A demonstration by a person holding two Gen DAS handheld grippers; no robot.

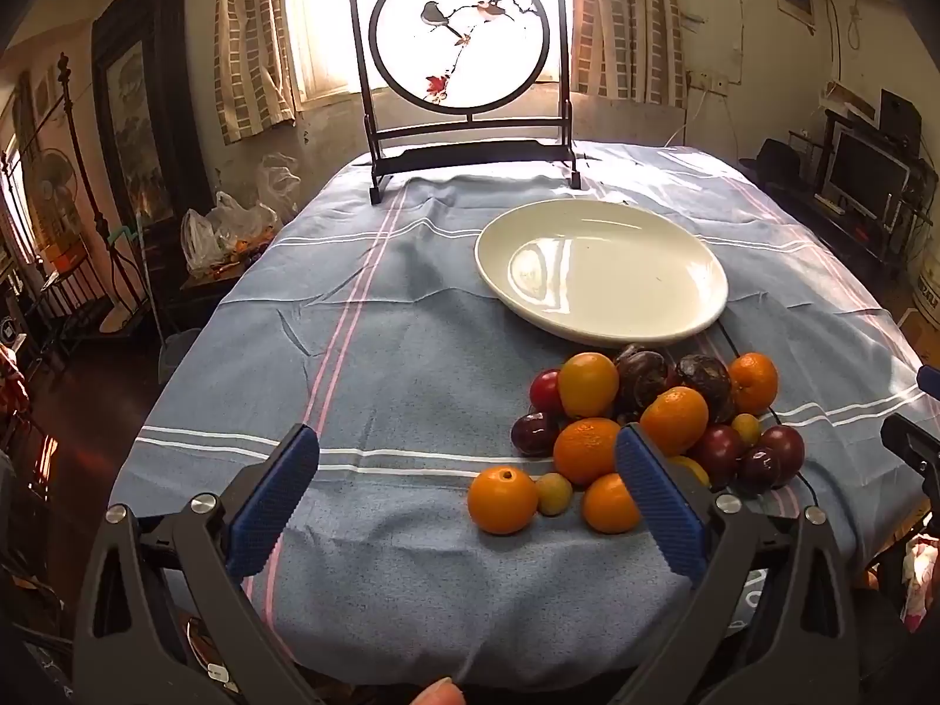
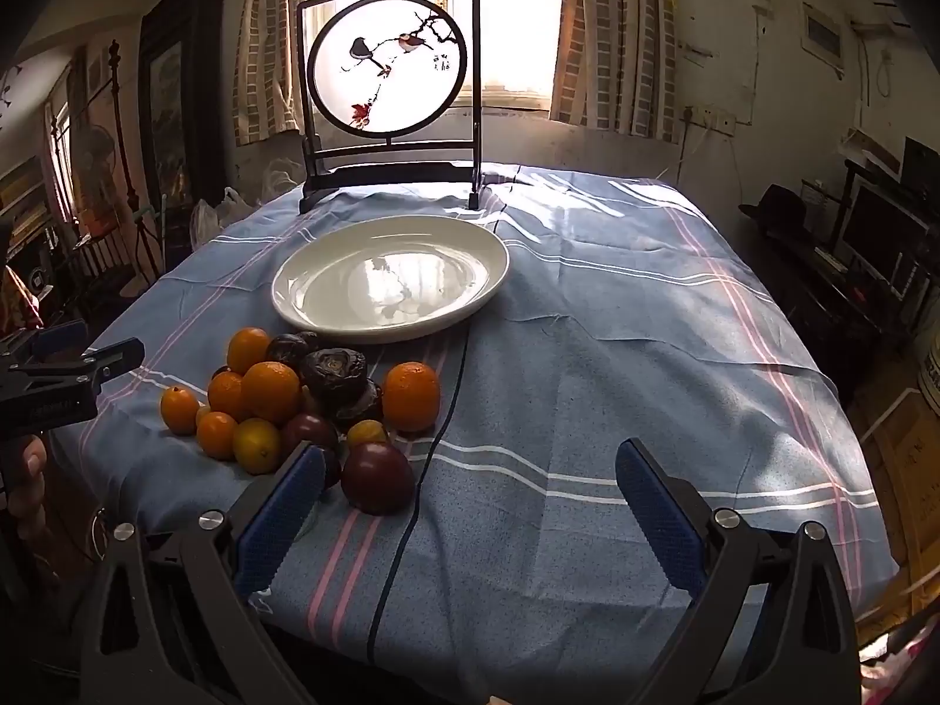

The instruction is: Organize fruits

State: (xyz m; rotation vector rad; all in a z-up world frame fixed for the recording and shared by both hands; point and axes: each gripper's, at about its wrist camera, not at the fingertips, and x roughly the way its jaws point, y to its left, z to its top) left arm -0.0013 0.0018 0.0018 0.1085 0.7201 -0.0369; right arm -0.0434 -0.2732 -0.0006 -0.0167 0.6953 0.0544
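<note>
Both tools, left tool (image 1: 467, 473) and right tool (image 2: 470, 487), gape empty. The loose orange (image 1: 502, 499) just ahead of the left tool looks firm, round and roll-prone. Pinch it across its middle.

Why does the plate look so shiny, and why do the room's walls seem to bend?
In the left wrist view the backlit window washes out and glares off the white plate; in the right wrist view the plate mirrors the bird screen. Both fisheye lenses curve the walls and darken the corners.

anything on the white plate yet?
No. The white plate holds no fruit in either view, only window reflections. The fruit pile sits on the tablecloth just in front of it. Nothing hides its surface.
</note>
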